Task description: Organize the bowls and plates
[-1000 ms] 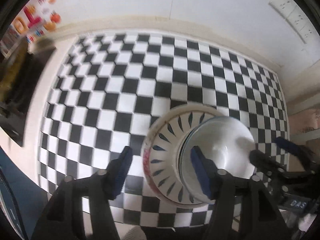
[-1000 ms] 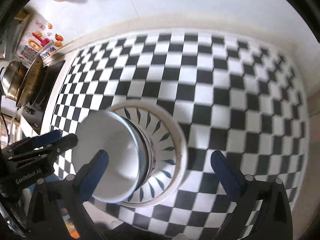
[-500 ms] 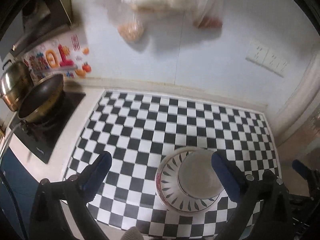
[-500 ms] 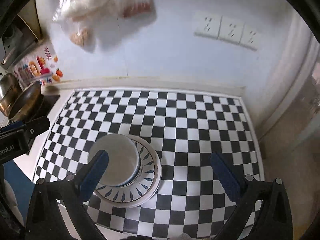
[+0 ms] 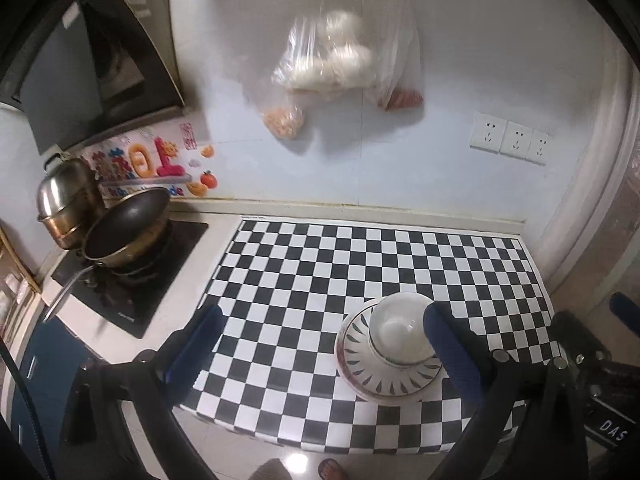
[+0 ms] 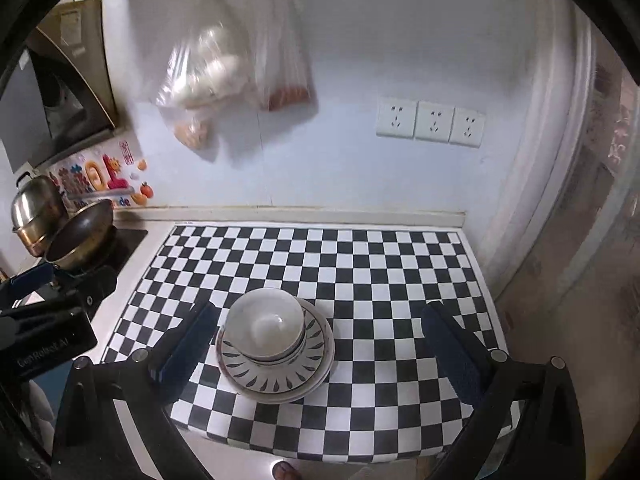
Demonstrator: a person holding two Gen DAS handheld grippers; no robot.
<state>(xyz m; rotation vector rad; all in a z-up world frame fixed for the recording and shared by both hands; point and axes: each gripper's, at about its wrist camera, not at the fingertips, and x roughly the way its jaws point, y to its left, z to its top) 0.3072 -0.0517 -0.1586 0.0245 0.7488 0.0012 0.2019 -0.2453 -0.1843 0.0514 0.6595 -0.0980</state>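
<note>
A white bowl (image 5: 398, 330) (image 6: 266, 322) stands nested in a stack on leaf-patterned plates (image 5: 360, 364) (image 6: 276, 376) near the front of the black-and-white checkered counter (image 5: 304, 272) (image 6: 360, 264). My left gripper (image 5: 320, 344) is open and empty, held high and back from the counter, with the stack behind its right finger. My right gripper (image 6: 316, 344) is open and empty too, with the stack just inside its left finger. Both are well apart from the dishes.
A stove with a dark pan (image 5: 124, 224) (image 6: 80, 236) and a steel pot (image 5: 66, 196) (image 6: 34, 204) stands at the left. Plastic bags of food (image 5: 328, 68) (image 6: 208, 76) hang on the wall. Wall sockets (image 5: 508, 138) (image 6: 432, 122) are at right.
Both grippers have pulled up and back from the stack. The left gripper's fingers, close around the bowl's rim a second ago, have spread wide. The bowl stays on the plates.
</note>
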